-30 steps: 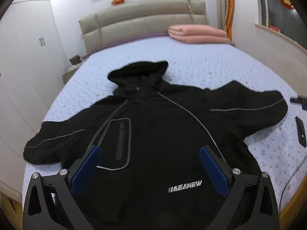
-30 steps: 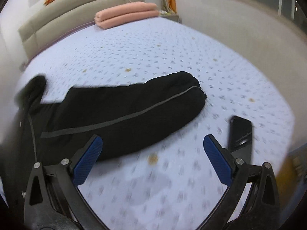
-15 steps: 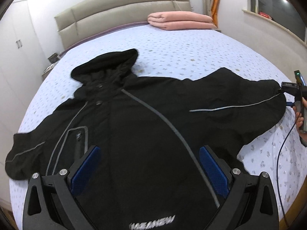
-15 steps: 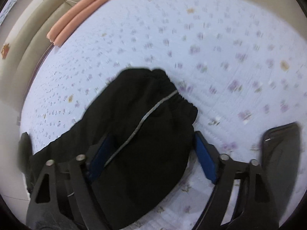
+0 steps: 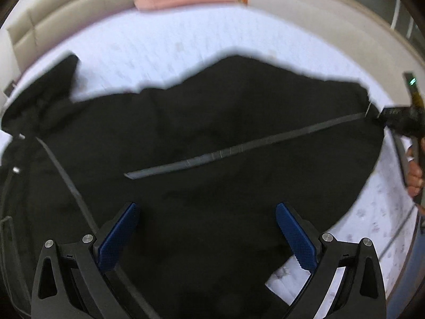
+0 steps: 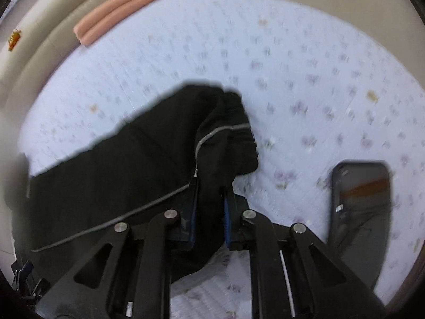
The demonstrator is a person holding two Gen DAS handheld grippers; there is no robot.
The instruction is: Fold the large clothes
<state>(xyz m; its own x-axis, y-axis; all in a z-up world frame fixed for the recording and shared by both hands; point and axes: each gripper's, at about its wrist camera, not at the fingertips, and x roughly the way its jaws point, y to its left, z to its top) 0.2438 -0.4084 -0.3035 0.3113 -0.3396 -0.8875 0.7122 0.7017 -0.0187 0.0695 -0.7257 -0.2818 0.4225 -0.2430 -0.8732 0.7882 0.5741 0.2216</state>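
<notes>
A black jacket lies spread on the bed, front up, its hood toward the far left and one sleeve stretched out to the right. A grey stripe runs along that sleeve toward the cuff.

In the right wrist view the cuff is bunched and lifted a little off the sheet, and the right tool is clamped on the sleeve fabric just behind it, the blue pads drawn narrow with black cloth pinched between them. The same stripe bends sharply where the cloth is gathered. From the left wrist view the right tool shows at the far right edge, touching the cuff end, with part of the person's hand behind it.

The left tool hovers over the jacket's body near the sleeve's root, its jaws wide apart and holding nothing; whether the blue pads touch the cloth cannot be told. The near right pad sits over the jacket's edge, where a patch of sheet shows.

The bed has a pale lilac flowered sheet. A dark phone lies on it just right of the right tool, apart from the cuff. At the far end a folded pink blanket lies against the beige padded headboard. The left view is blurred.
</notes>
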